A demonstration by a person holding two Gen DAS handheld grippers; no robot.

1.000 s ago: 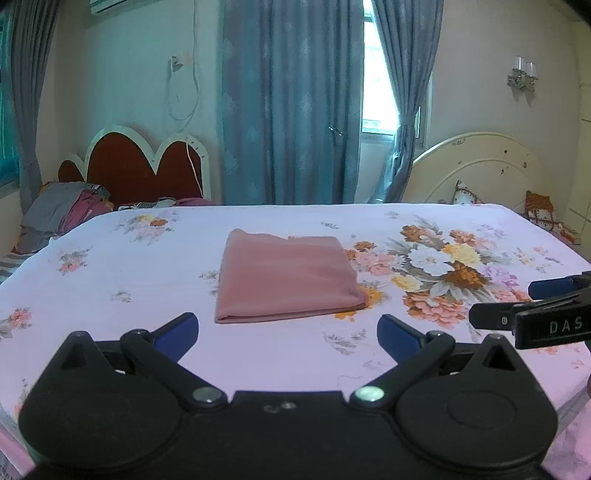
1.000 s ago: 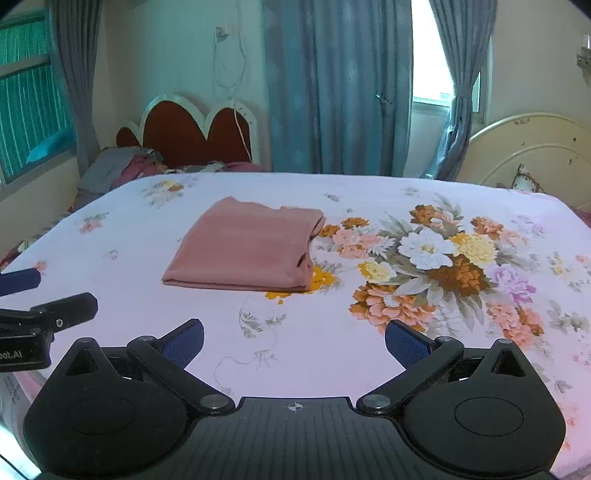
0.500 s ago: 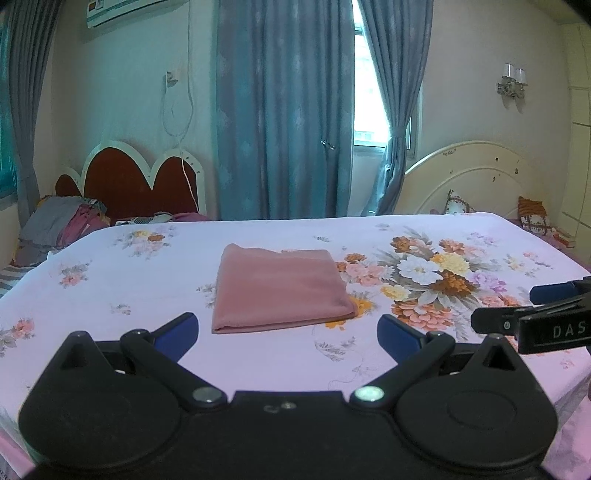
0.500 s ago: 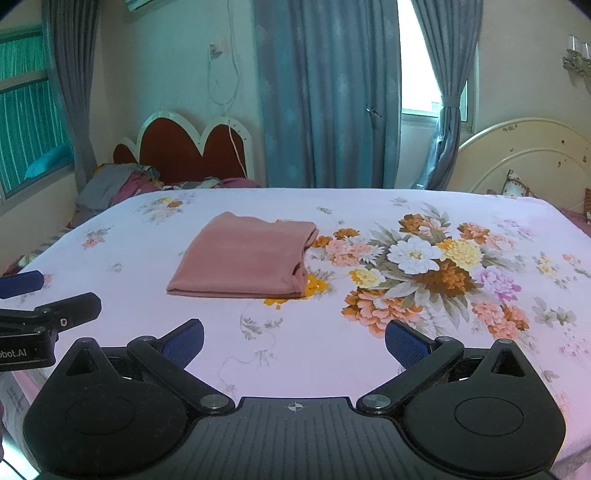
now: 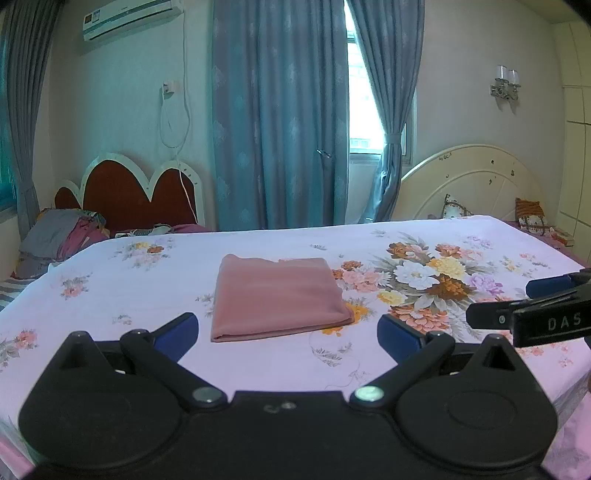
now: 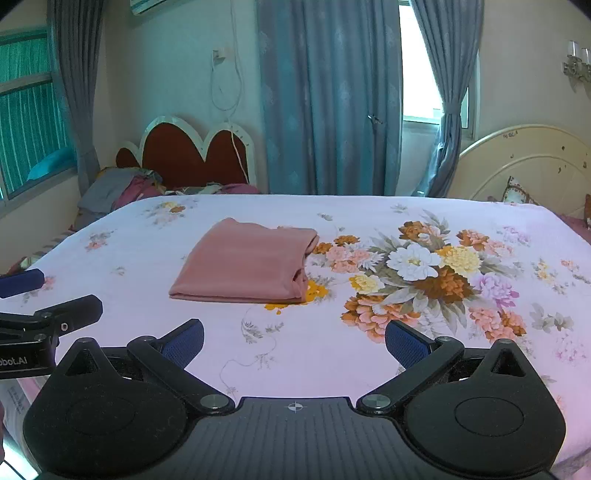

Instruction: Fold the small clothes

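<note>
- Surface: a bed covered by a pale pink sheet with a smooth, flat weave. Small flower sprigs are scattered over it, and a large bouquet print in white, orange, yellow and lilac sits right of centre.
- Room: blue-grey curtains hang in long vertical folds over a bright window. A red headboard with a scalloped white edge stands at the back left, and a cream arched headboard at the back right. An air conditioner and a wall lamp are mounted high on the walls.
- Task item: the pink garment lies folded into a flat rectangle near the middle of the bed, just left of the bouquet print. The fabric is matte and soft; stacked layer edges show along its right side.
- Left gripper: jaws spread wide, empty, held above the near edge of the bed, well apart from the garment. Finger pads are blue; the body is black.
- Right gripper: jaws spread wide, empty, beside the left unit.
</note>
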